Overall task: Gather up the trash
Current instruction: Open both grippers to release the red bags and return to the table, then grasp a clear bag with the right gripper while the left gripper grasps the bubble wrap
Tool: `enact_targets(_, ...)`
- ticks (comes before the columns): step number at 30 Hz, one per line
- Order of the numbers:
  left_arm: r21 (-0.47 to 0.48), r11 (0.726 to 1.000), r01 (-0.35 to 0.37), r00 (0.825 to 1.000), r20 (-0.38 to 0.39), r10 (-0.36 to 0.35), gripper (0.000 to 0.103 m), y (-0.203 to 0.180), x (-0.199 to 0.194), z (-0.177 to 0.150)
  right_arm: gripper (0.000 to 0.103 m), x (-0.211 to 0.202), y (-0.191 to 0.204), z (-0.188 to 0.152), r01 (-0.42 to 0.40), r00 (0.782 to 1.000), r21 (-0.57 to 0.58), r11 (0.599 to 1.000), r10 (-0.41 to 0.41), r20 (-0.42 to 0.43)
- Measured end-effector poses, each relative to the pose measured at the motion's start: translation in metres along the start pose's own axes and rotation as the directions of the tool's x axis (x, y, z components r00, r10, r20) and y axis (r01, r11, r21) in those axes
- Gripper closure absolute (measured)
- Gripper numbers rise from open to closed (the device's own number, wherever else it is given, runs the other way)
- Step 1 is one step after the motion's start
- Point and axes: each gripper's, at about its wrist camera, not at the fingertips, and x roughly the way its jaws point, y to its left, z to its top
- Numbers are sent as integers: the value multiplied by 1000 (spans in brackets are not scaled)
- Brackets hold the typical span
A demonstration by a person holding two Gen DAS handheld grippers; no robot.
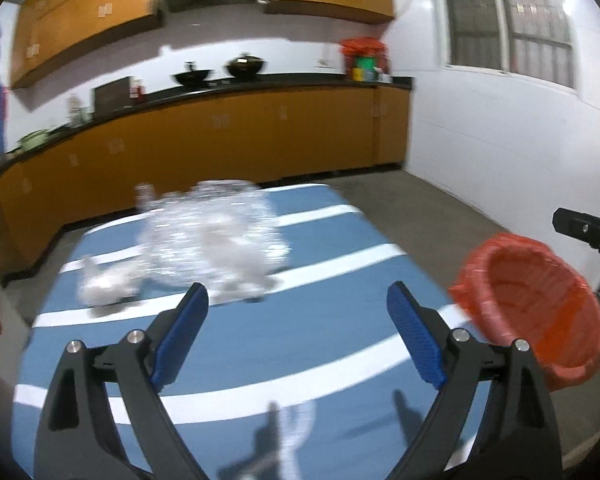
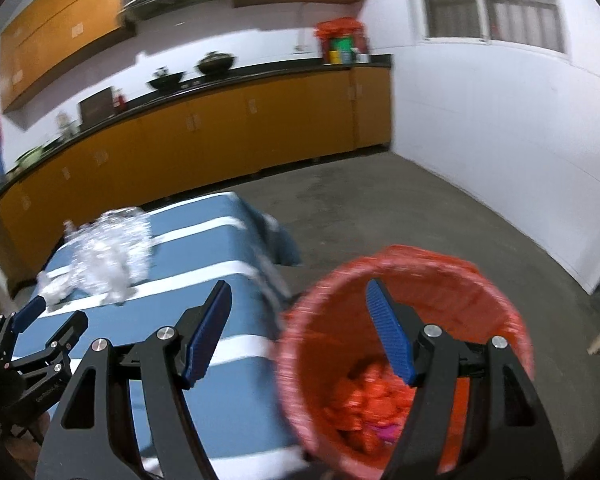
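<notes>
A crumpled clear plastic bag with white wads [image 1: 208,244] lies on the blue table with white stripes [image 1: 260,344], at its far left; it also shows in the right wrist view [image 2: 104,256]. My left gripper [image 1: 298,300] is open and empty, hovering short of the plastic. A red-lined trash bin [image 2: 404,344] stands off the table's right edge, also visible in the left wrist view [image 1: 532,308]. My right gripper [image 2: 298,296] is open and empty above the bin's near-left rim. The left gripper shows at the lower left of the right wrist view [image 2: 40,320].
Orange kitchen cabinets with a black countertop [image 1: 260,128] run along the far wall, holding black bowls [image 1: 246,66]. Grey concrete floor [image 2: 400,208] and a white wall [image 2: 500,140] lie to the right of the table [image 2: 220,248].
</notes>
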Motion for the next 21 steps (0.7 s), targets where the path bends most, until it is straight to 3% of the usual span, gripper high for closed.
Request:
enact_targets(5, -47, 990, -136, 991, 10, 136, 14, 60, -8, -9, 34, 21, 55, 4, -100, 995, -65, 993, 99, -11)
enact_targets(11, -155, 957, -243, 969, -3, 246, 14, 126, -10, -17, 37, 58, 124, 7, -223, 974, -131, 966, 217, -58)
enact_targets(17, -221, 924, -313, 948, -10, 319, 12, 169, -10, -22, 37, 102, 187, 6, -305, 951, -197, 932, 288, -111)
enact_targets(21, -262, 905, -336, 939, -17, 344, 11, 191, -8, -25, 37, 132, 215, 8, -305, 951, -238, 922, 282, -129)
